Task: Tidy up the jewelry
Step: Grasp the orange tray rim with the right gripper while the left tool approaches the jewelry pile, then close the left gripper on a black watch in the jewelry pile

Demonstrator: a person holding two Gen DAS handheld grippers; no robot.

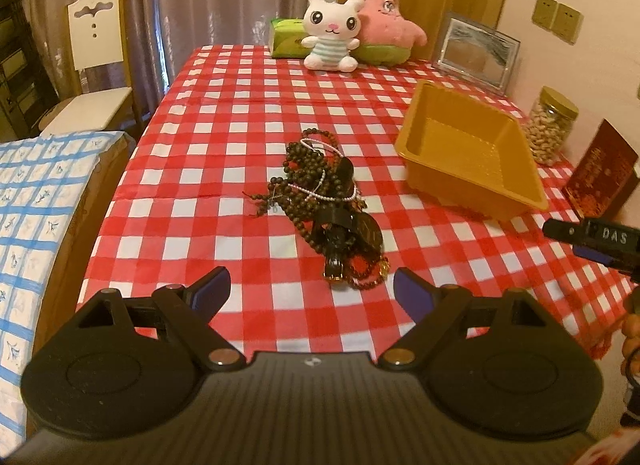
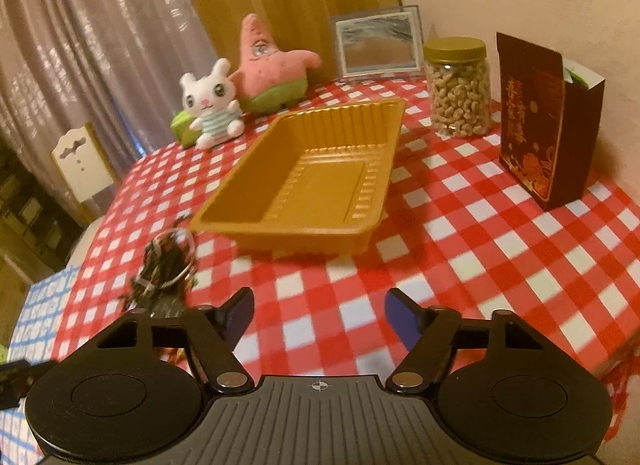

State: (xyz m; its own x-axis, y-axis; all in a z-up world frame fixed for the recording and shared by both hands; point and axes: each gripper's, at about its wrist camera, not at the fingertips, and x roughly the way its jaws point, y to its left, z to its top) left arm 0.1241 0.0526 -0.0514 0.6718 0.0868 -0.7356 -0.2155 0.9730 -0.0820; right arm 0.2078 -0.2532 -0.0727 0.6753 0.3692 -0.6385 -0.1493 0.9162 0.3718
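Red-and-white checked tablecloth [image 1: 224, 113] across the whole table, reaching every edge in view. At the far side, near the wall: pink star plush [image 1: 390, 21], white rabbit plush [image 1: 331, 31] just in front of it, green tissue box [image 1: 285, 39] beside the rabbit, framed picture [image 1: 476, 53] leaning upright. Further right, dark red box [image 2: 540, 121] standing on end, jar of nuts [image 2: 458, 87] with a gold lid next to it.

Gold plastic tray [image 2: 320, 181] — shallow, ribbed, nothing inside — lying flat right of centre, between the toys and the near edge. Tangled heap of jewelry [image 1: 328, 205] on the cloth just left of the tray, apart from it: dark bead strings, a thin pale chain looped over them, a black strap piece, reddish beads at the near end.

Left gripper [image 1: 312, 285] low over the near edge, fingers [image 1: 210, 289] spread wide, pointing at the heap, touching nothing. Right gripper [image 2: 320, 313] aimed at the bare cloth in front of the tray — fingers [image 2: 402, 319] parted, nothing between them, the heap off to its left. Slight blur in the right wrist view.
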